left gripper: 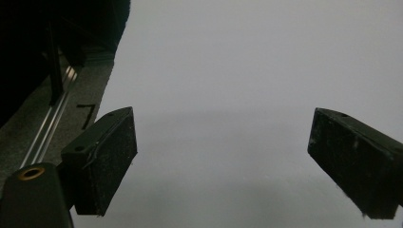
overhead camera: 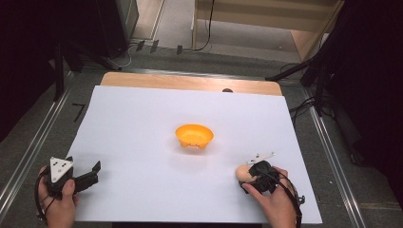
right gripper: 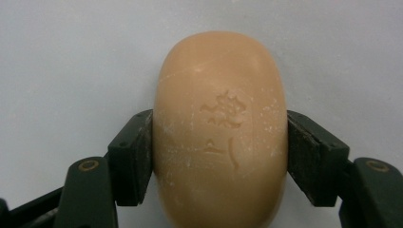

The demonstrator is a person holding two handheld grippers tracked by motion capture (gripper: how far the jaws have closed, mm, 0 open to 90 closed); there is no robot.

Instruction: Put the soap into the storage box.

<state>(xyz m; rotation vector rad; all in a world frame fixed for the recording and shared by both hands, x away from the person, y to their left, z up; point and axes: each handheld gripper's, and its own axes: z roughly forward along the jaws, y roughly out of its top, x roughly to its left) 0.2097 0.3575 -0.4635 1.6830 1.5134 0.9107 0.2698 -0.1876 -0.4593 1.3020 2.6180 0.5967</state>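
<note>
An orange bowl (overhead camera: 194,136) sits near the middle of the white sheet (overhead camera: 142,123) covering the bench (overhead camera: 190,81), whose wooden far edge shows.

The soap bar (right gripper: 221,128) bears stamped characters (too worn to read).

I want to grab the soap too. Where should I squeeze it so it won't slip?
Probably across its narrow middle, as the right gripper does: pads on the soap's two long, flatter sides, coming in along its length. The rounded ends would likely slip out.
</note>
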